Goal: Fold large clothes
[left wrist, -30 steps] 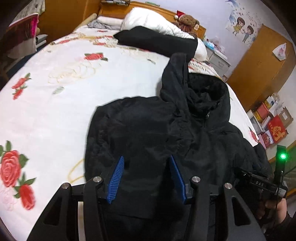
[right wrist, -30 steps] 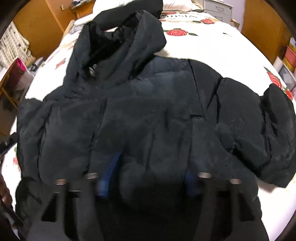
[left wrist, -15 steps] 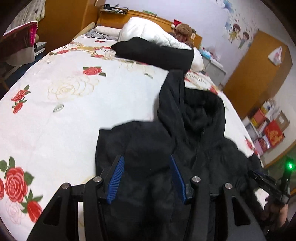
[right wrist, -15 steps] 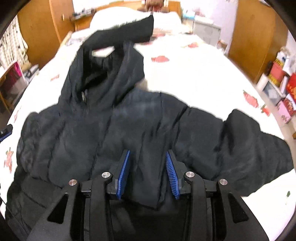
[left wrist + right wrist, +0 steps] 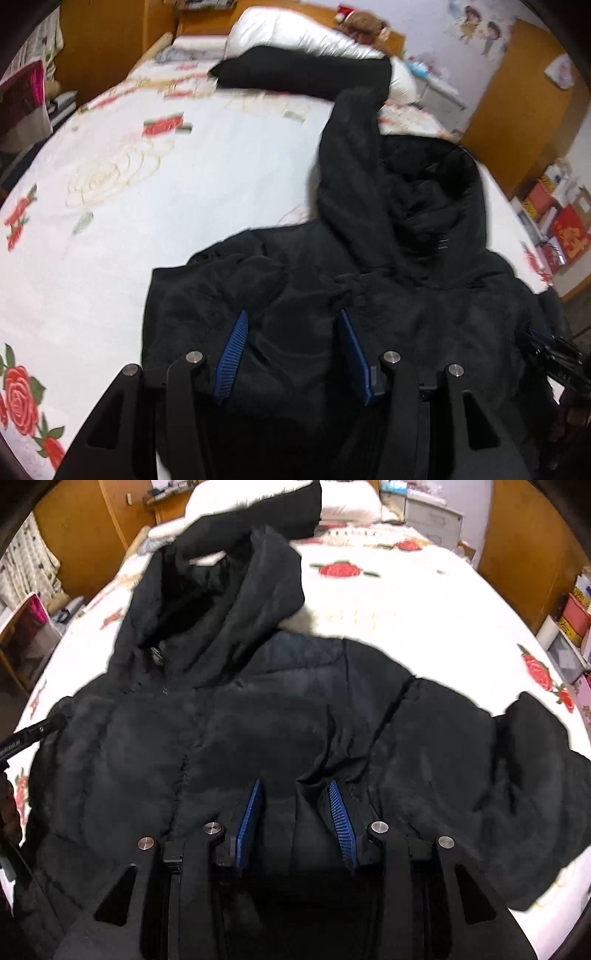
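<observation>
A black hooded puffer jacket (image 5: pixel 406 295) lies front up on the white rose-print bedsheet (image 5: pixel 166 184), with its hood (image 5: pixel 424 192) toward the headboard. My left gripper (image 5: pixel 291 332) is shut on the jacket's lower left part, and puffy fabric fills the gap between its blue pads. In the right wrist view the jacket (image 5: pixel 258 709) spreads wide, one sleeve (image 5: pixel 517 775) lying out to the right. My right gripper (image 5: pixel 293 801) is shut on the lower front, where creases run toward its pads. Each gripper shows at the edge of the other's view.
A black pillow-like bundle (image 5: pixel 303 74), a white duvet (image 5: pixel 295 33) and a stuffed bear (image 5: pixel 365 22) lie at the head of the bed. A wooden wardrobe (image 5: pixel 517 92) and stacked boxes (image 5: pixel 561 221) stand to the right. Bare sheet (image 5: pixel 406 602) lies beyond the jacket.
The right gripper's jaws have narrowed and pinched the fabric into creases. The jacket's left side has bunched inward, and both views have shifted slightly over the bed.
</observation>
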Demonstrator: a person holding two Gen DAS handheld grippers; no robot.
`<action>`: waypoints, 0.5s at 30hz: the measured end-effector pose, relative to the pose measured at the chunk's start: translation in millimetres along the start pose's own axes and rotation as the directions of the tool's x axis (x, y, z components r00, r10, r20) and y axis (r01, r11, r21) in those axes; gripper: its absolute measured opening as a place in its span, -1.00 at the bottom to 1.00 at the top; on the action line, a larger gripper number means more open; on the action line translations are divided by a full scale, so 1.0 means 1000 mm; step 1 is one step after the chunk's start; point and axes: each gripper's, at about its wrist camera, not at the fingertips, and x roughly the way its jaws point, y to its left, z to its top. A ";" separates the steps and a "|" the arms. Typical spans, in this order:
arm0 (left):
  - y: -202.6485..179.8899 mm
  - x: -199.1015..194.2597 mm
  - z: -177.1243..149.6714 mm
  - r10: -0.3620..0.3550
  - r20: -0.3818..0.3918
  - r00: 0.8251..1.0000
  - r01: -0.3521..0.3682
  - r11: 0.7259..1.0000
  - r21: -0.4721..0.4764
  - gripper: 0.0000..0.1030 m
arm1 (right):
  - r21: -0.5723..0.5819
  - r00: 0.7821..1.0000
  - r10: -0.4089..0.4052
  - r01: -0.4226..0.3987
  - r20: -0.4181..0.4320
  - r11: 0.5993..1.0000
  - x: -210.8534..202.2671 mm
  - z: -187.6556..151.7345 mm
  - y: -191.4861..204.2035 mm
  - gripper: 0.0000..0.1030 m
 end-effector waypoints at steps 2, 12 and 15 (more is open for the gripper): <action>0.000 -0.021 -0.009 -0.029 0.031 0.999 0.029 1.000 0.002 0.02 | -0.005 0.999 0.021 -0.021 0.033 1.000 -0.016 -0.007 0.002 -0.23; 0.015 0.009 -0.048 0.015 -0.044 0.999 -0.016 0.999 -0.031 0.02 | -0.050 0.998 -0.010 0.007 -0.066 0.999 0.019 -0.027 0.005 -0.23; 0.008 0.004 -0.044 0.049 -0.048 0.998 -0.050 0.999 -0.003 0.02 | -0.040 0.998 -0.004 0.001 -0.059 0.999 0.014 -0.025 0.005 -0.15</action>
